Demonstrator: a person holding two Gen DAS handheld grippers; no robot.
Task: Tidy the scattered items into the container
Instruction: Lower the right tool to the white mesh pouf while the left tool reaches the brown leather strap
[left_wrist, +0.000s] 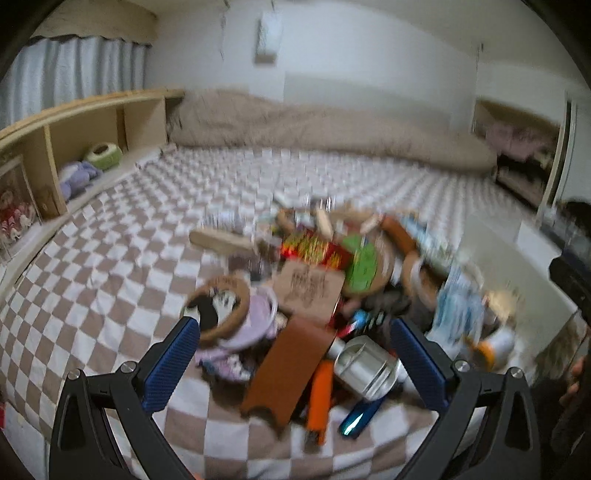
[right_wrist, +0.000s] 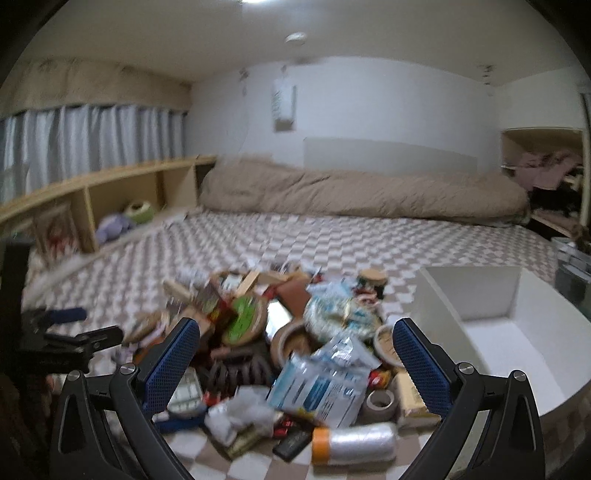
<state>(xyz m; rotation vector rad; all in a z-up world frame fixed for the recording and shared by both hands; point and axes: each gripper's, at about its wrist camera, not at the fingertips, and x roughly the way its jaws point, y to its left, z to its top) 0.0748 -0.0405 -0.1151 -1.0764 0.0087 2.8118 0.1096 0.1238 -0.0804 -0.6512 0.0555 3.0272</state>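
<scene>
White and rectangular, the container (right_wrist: 517, 332) sat open-topped on the checked bedspread (right_wrist: 332, 236) just right of the heap of scattered items (right_wrist: 288, 332), its long axis running from my near right toward the far wall. I held the left gripper (left_wrist: 295, 354) with its blue pads spread wide over an orange lighter (left_wrist: 320, 395) lying lengthwise toward me and a silver tin (left_wrist: 364, 365). My right gripper (right_wrist: 295, 354) was likewise spread and empty above a blue-and-white packet (right_wrist: 321, 387).

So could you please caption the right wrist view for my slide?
Open right tool over the pile on the bed, empty white box beside it.
</scene>
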